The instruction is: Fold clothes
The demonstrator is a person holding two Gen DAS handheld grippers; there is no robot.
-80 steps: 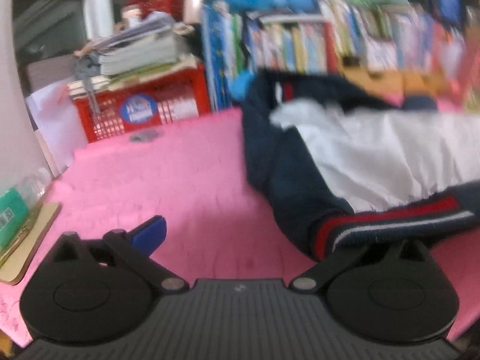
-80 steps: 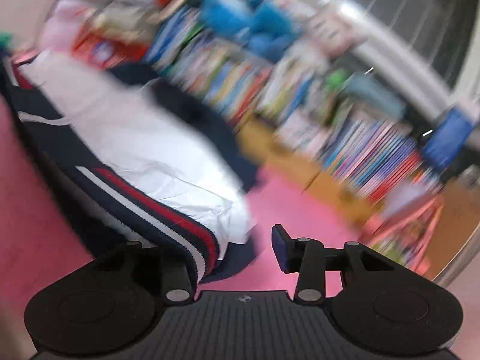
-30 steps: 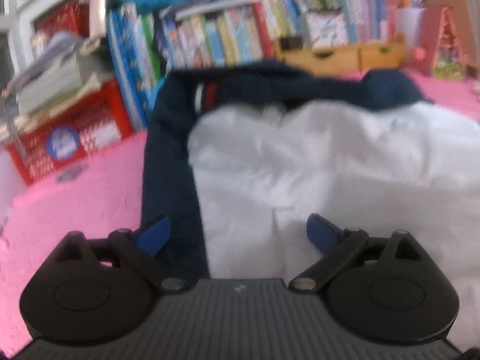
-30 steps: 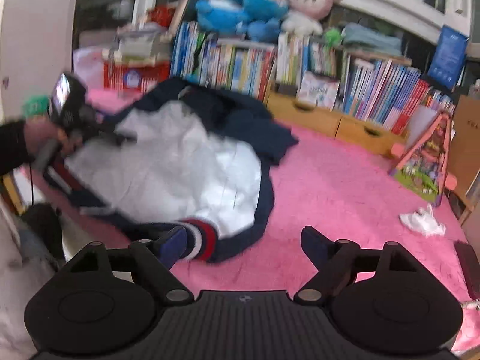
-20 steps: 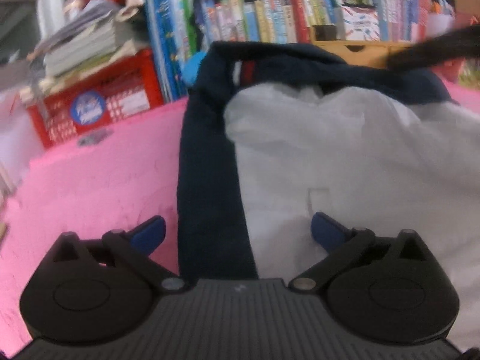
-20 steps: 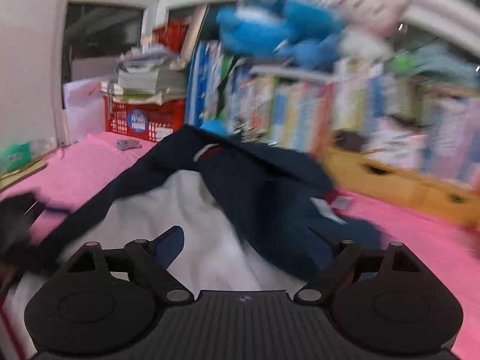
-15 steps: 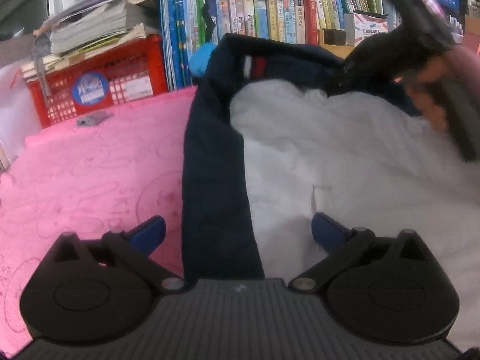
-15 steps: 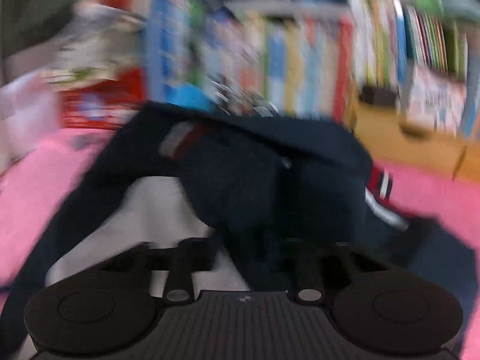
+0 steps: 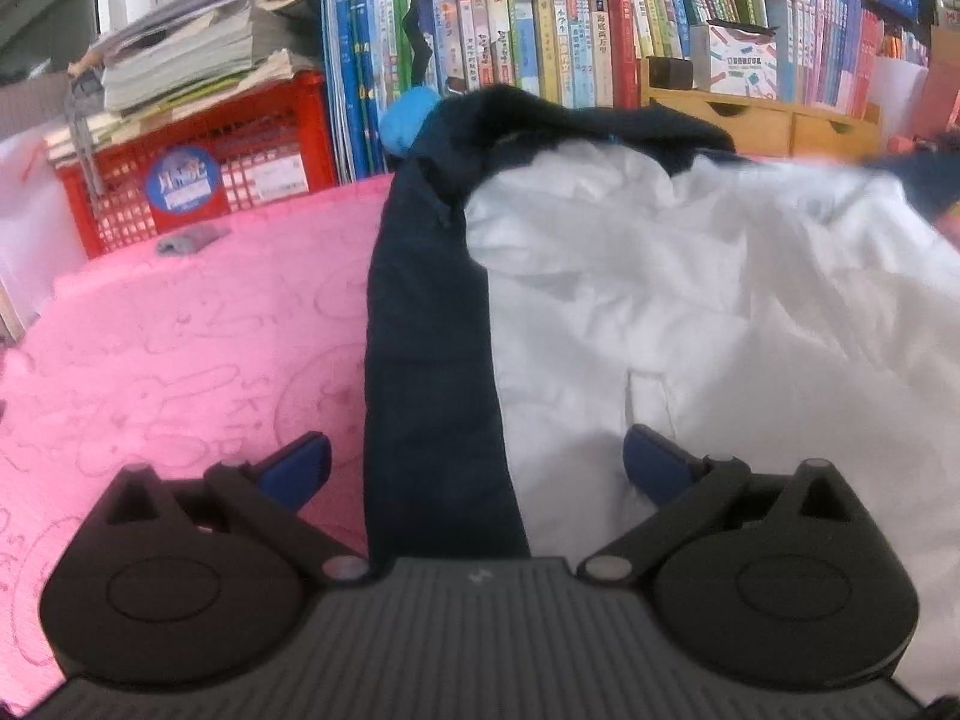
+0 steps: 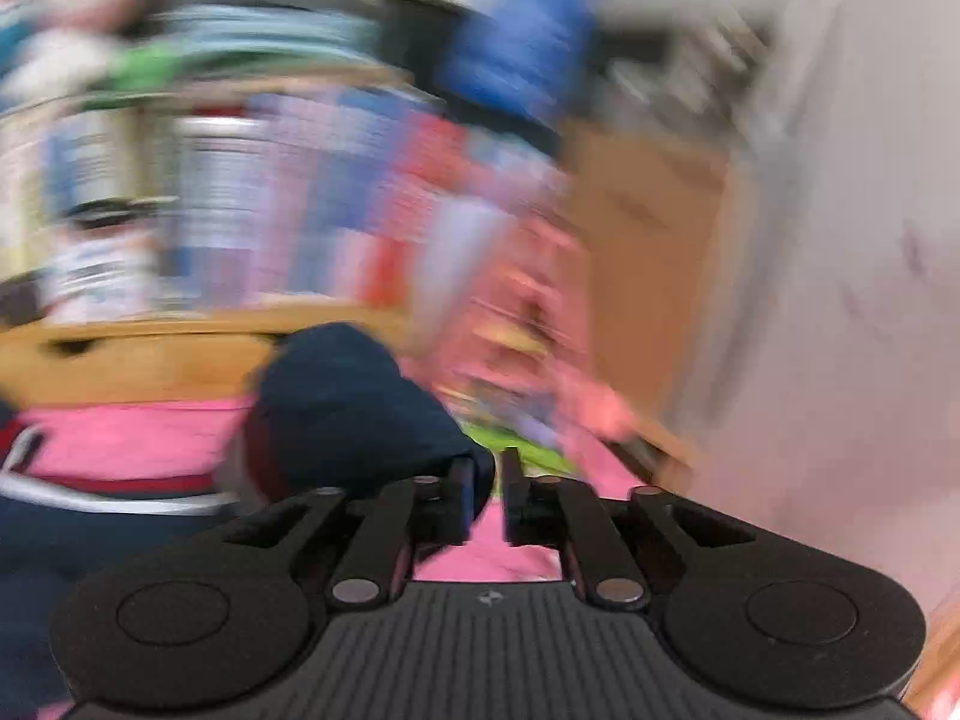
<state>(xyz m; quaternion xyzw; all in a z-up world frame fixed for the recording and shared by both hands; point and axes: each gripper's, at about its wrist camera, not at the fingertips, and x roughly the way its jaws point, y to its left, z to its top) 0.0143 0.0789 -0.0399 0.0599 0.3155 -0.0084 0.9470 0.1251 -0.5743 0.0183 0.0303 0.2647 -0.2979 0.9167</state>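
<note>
A navy jacket [image 9: 429, 360] lies spread on the pink blanket [image 9: 180, 348] with its white lining [image 9: 690, 300] facing up. My left gripper [image 9: 477, 462] hovers low over the jacket's near edge, open wide, with the navy front band and some lining between its blue pads [image 9: 297, 459], untouched. The right wrist view is heavily blurred. There, a navy sleeve end [image 10: 348, 408] with red and white stripes bulges just beyond the left finger of my right gripper [image 10: 485, 495]. Its jaws are opening with a narrow gap, and pink blanket shows through the gap.
A red crate [image 9: 198, 180] stacked with papers stands at the back left, with a small grey object [image 9: 186, 240] before it. A long row of books [image 9: 540, 42] and wooden drawers [image 9: 762, 120] line the far edge. A pale wall [image 10: 840, 300] is on the right.
My right gripper swept fast to the right, shut and dragged the navy sleeve out sideways, then began to part. The other hand left the left wrist view. My left gripper barely shifted.
</note>
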